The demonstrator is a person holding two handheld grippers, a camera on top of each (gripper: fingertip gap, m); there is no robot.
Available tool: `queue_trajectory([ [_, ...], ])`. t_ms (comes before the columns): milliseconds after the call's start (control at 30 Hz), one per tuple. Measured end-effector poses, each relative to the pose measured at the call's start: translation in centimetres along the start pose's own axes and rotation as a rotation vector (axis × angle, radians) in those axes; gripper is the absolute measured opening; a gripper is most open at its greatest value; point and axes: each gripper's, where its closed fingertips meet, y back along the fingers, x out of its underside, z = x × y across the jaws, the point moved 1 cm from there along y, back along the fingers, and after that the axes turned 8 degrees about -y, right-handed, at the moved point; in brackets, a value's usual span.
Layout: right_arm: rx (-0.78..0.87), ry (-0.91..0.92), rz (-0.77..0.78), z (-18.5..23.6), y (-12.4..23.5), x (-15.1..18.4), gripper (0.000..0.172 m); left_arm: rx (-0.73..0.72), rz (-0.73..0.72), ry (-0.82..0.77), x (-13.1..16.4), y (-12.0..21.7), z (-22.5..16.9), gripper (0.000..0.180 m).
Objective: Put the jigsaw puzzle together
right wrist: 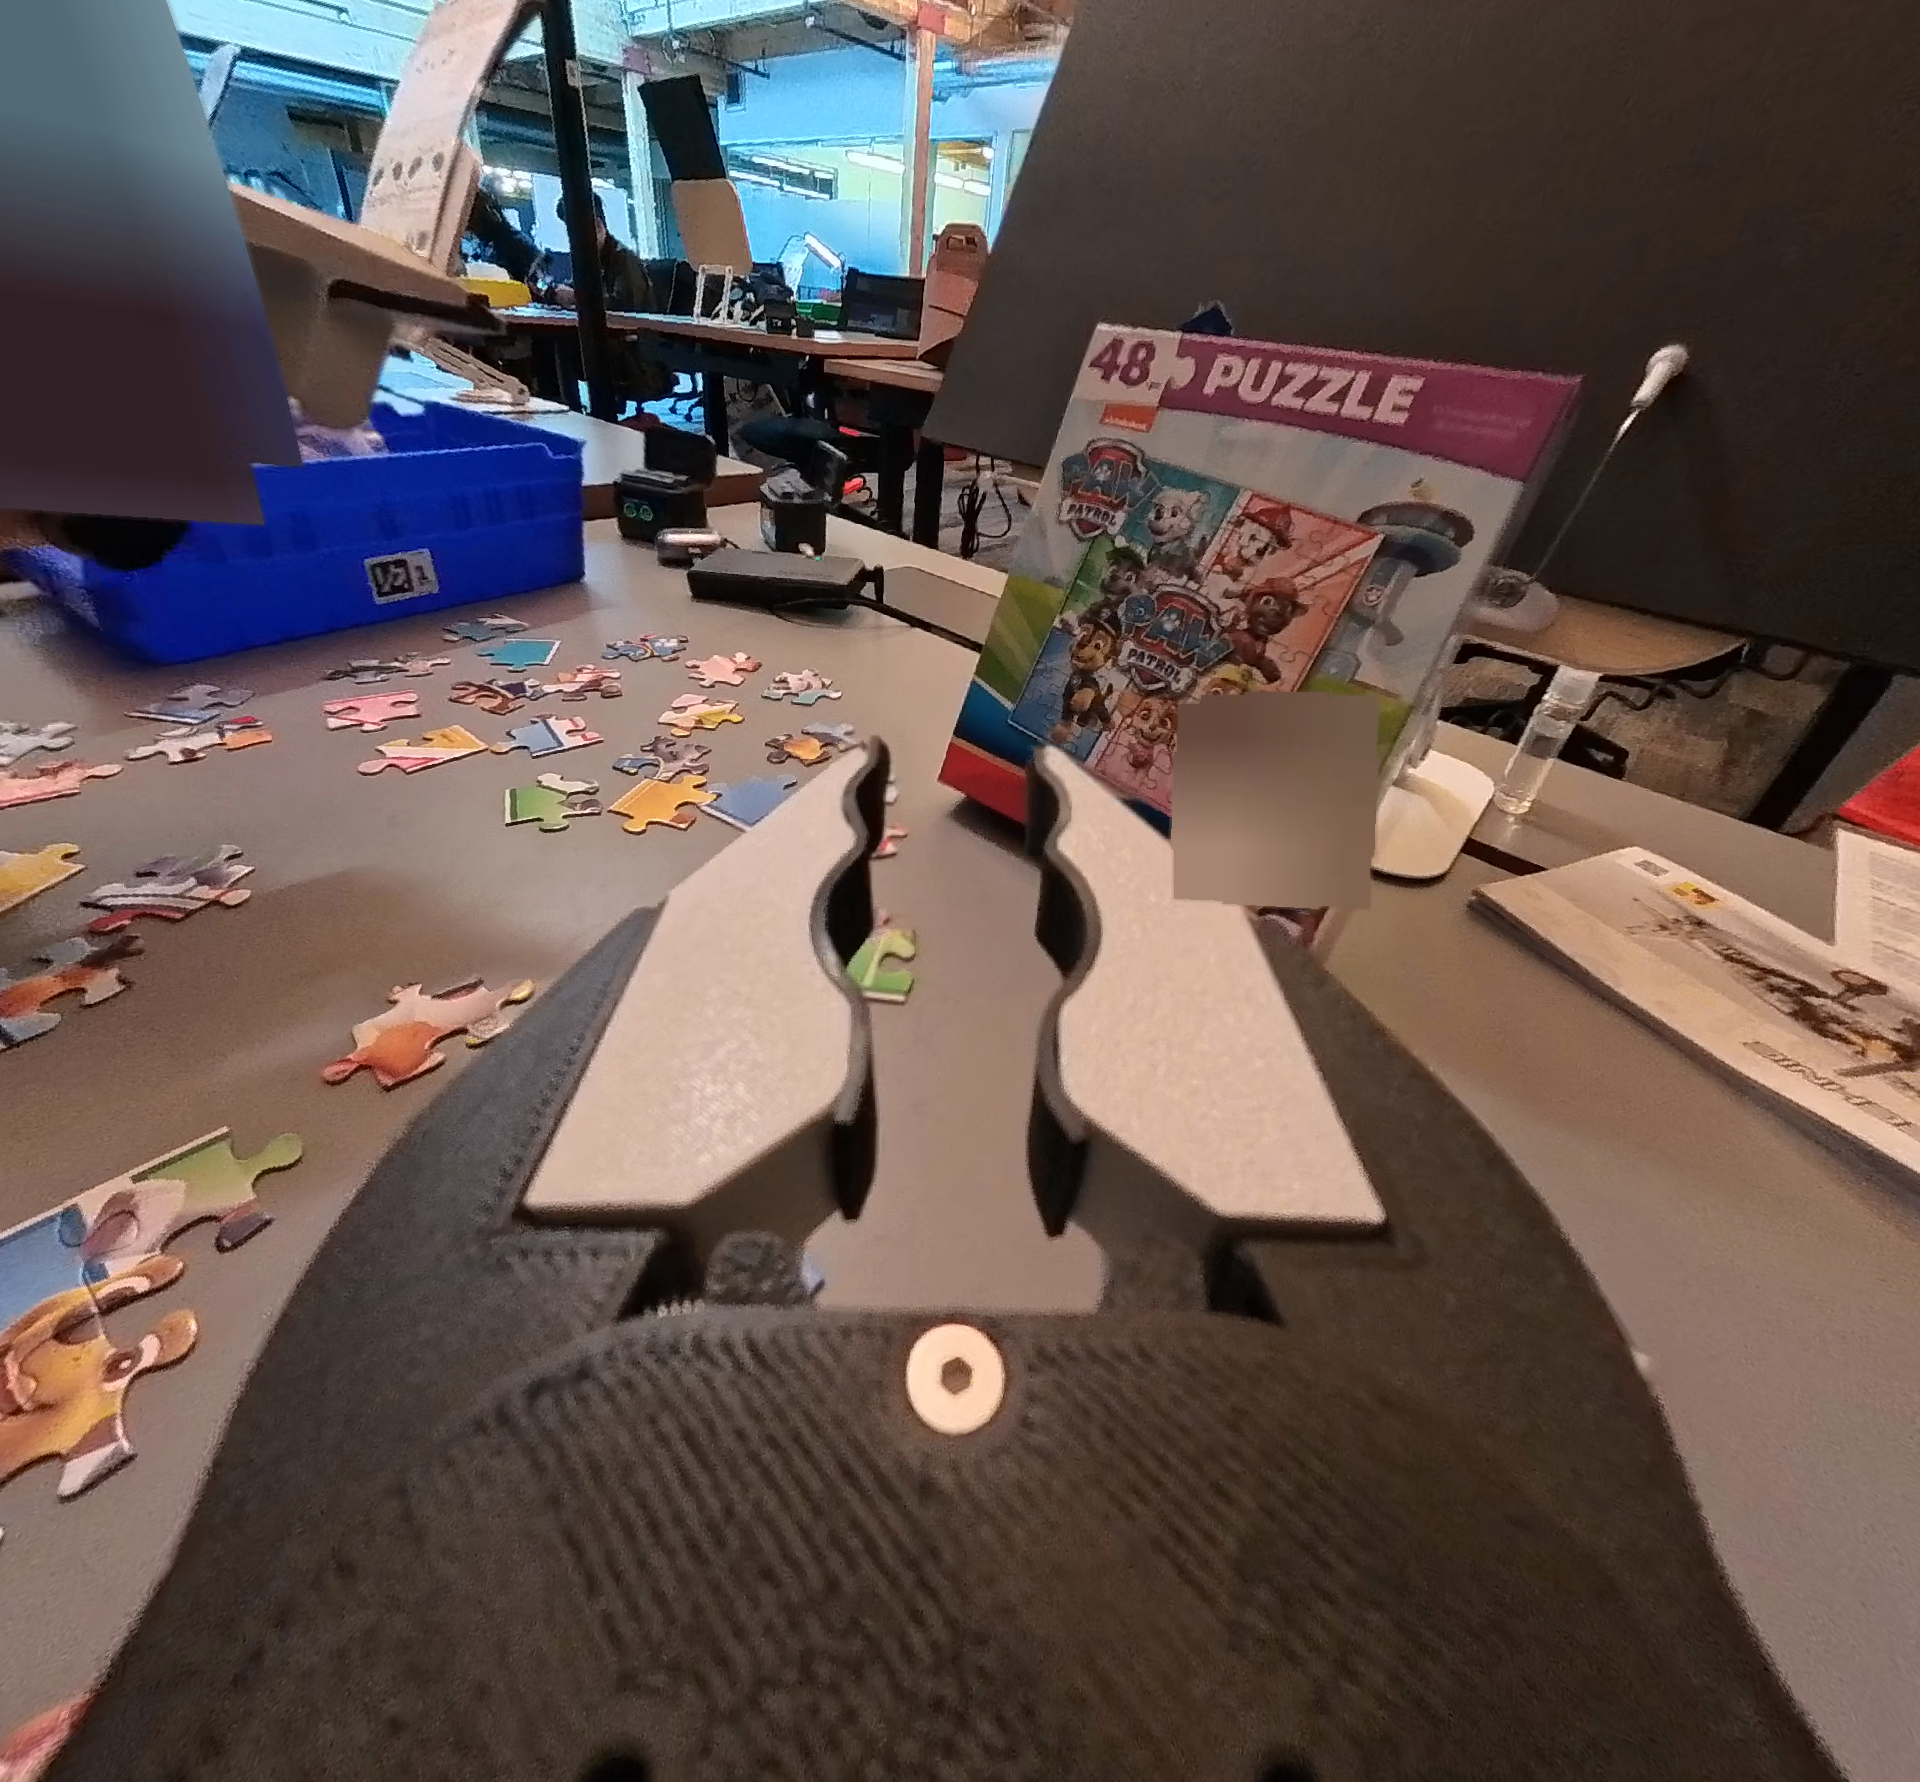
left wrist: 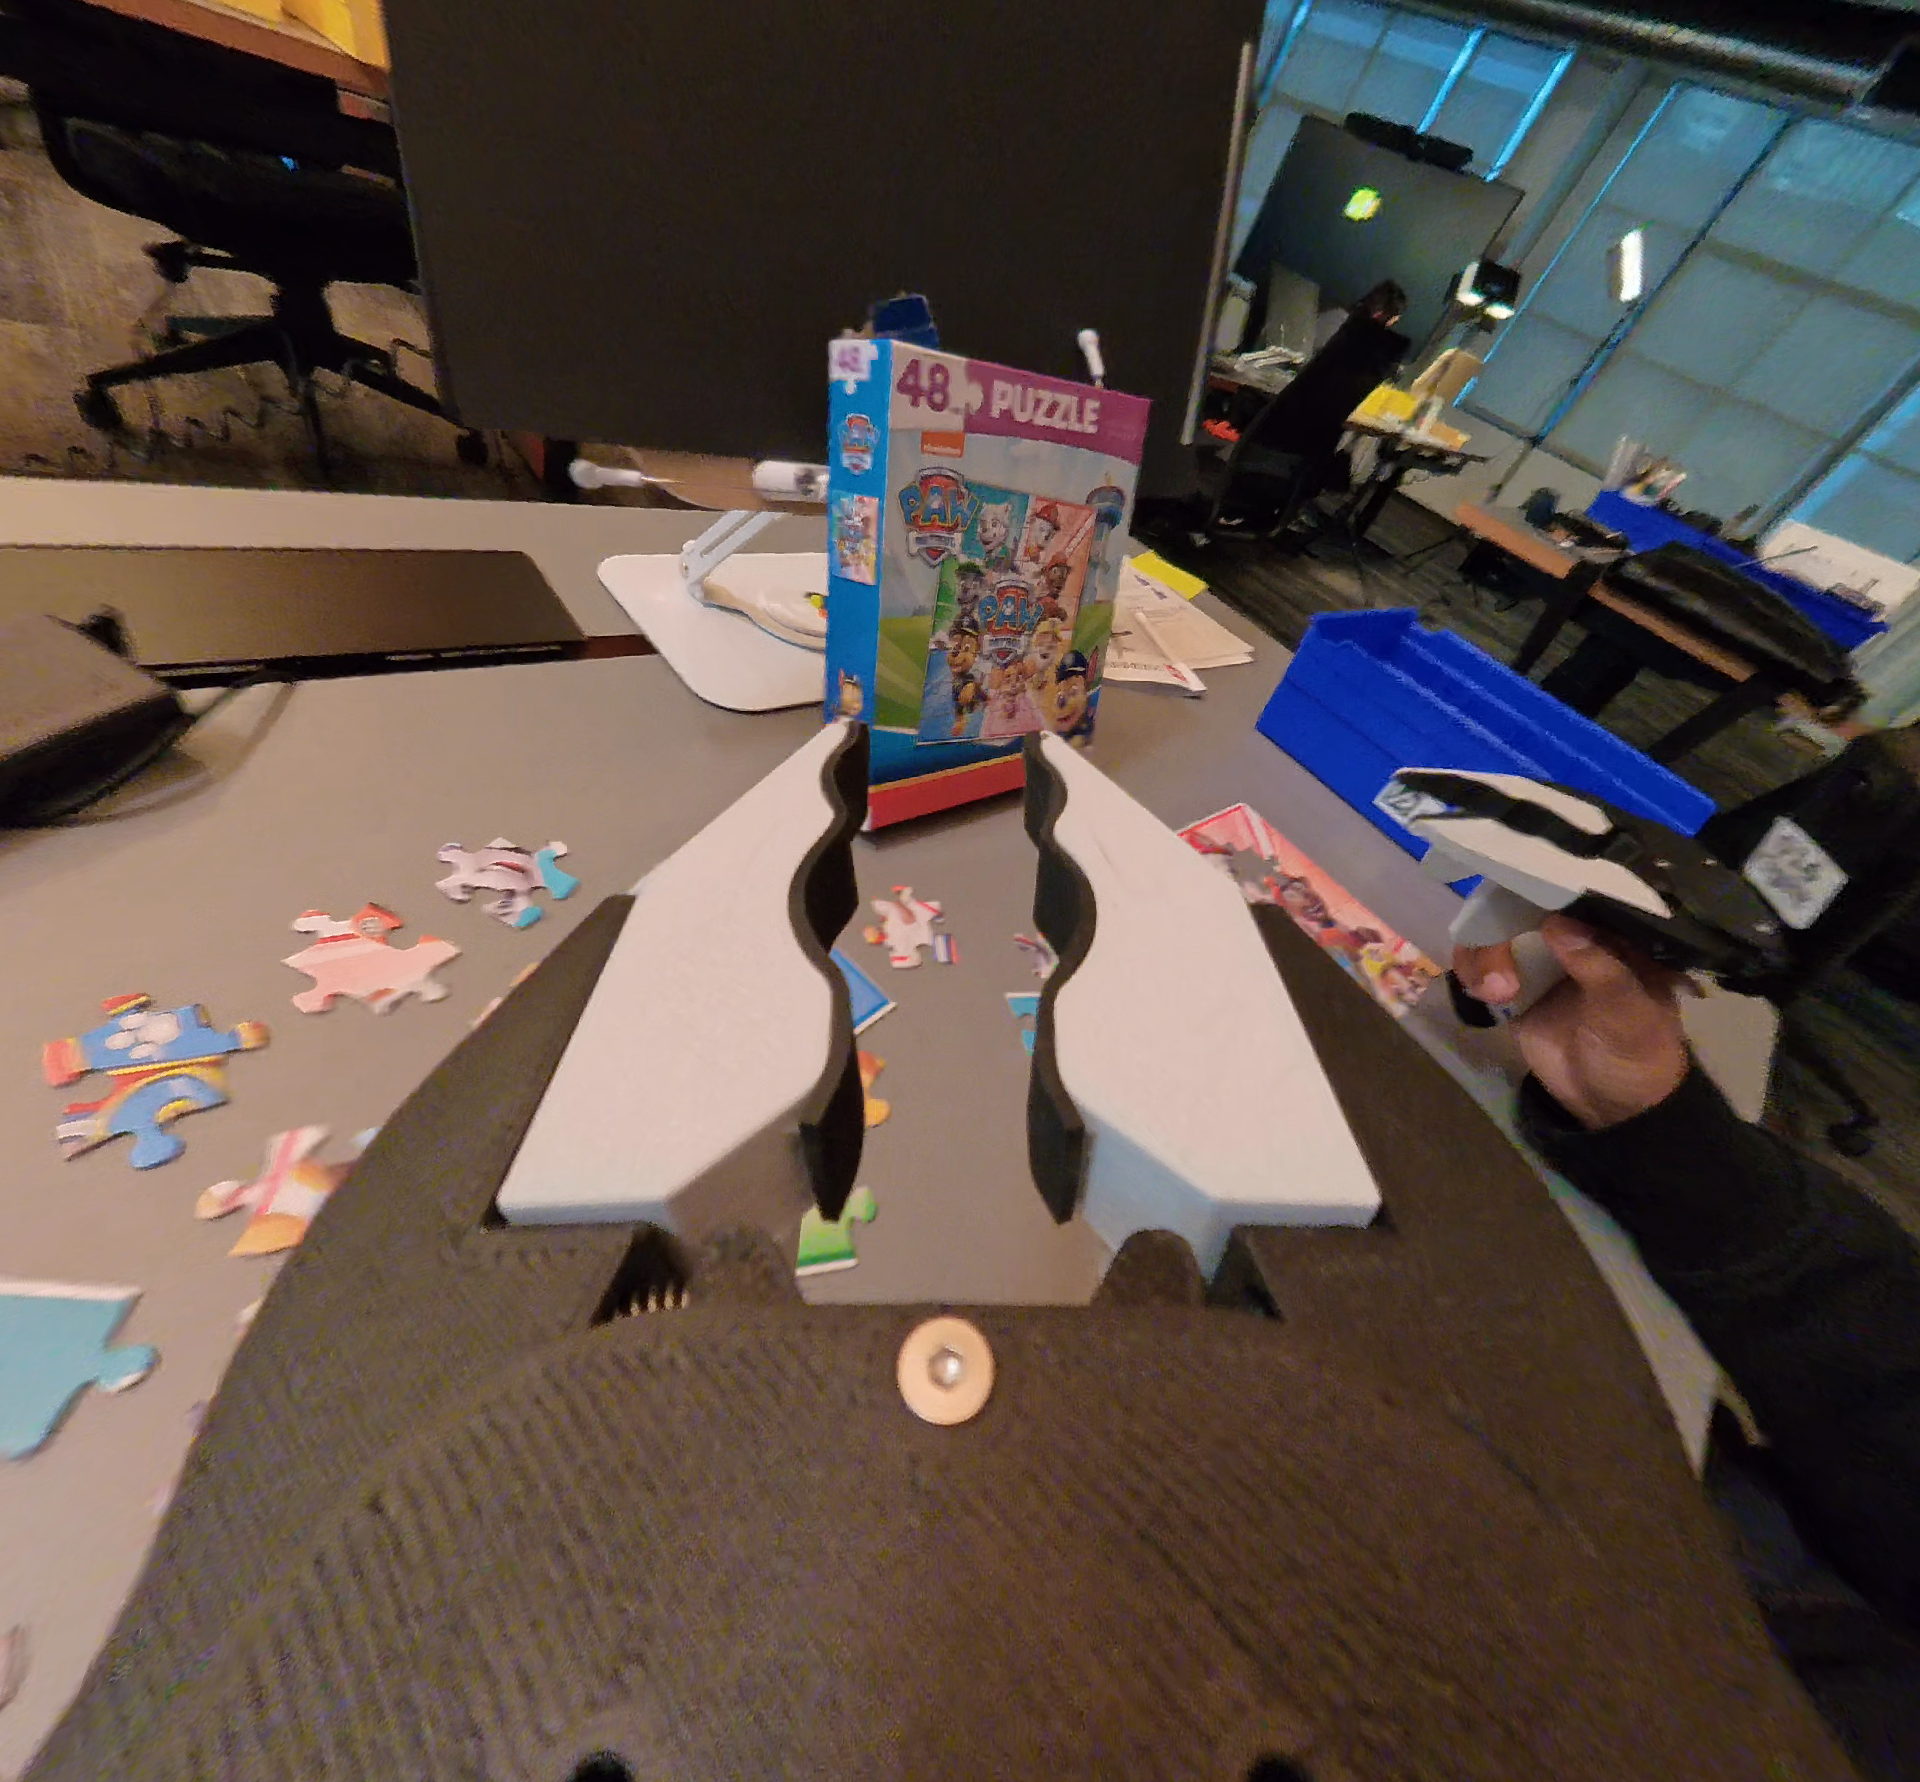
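A colourful puzzle box (left wrist: 987, 569) stands upright on the grey table (left wrist: 416, 766). My left gripper (left wrist: 945, 745) hovers just in front of it, open and empty. Loose puzzle pieces (left wrist: 374, 963) lie on the table left of and under the left gripper. My right gripper (right wrist: 961, 766) is open and empty, low over the table near the box (right wrist: 1247, 569). A green piece (right wrist: 883, 963) lies on the table below its fingers, untouched. Several pieces (right wrist: 582, 724) are spread to its left. The right gripper also shows in the left wrist view (left wrist: 1507, 828), held by a hand.
A partly joined puzzle section (right wrist: 83, 1317) lies at the near left and also shows in the left wrist view (left wrist: 1309, 901). A blue bin (left wrist: 1455, 714) stands at the table's side. A black board (left wrist: 810, 153) rises behind the box. Papers (right wrist: 1714, 984) and a white stand base (left wrist: 707, 631) lie nearby. One gripper's finger ends stand about 25 cm off the other's. To the partly joined puzzle section (right wrist: 83, 1317): right tips about 20 cm, left tips about 30 cm.
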Motion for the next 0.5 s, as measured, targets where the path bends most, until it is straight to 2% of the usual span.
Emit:
queue_trajectory([
  [167,0.002,-0.003,-0.031,0.0,0.4,-0.6,0.023,-0.192,-0.034,-0.063,-2.1,4.1,2.4,0.027],
  [333,-0.008,-0.005,-0.027,0.2,0.2,-0.5,0.022,-0.212,-0.083,-0.003,-3.2,6.9,3.2,0.028],
  [500,-0.007,0.001,-0.010,0.3,0.0,-0.1,0.023,-0.231,-0.080,-0.033,-3.5,7.3,2.9,0.028],
])
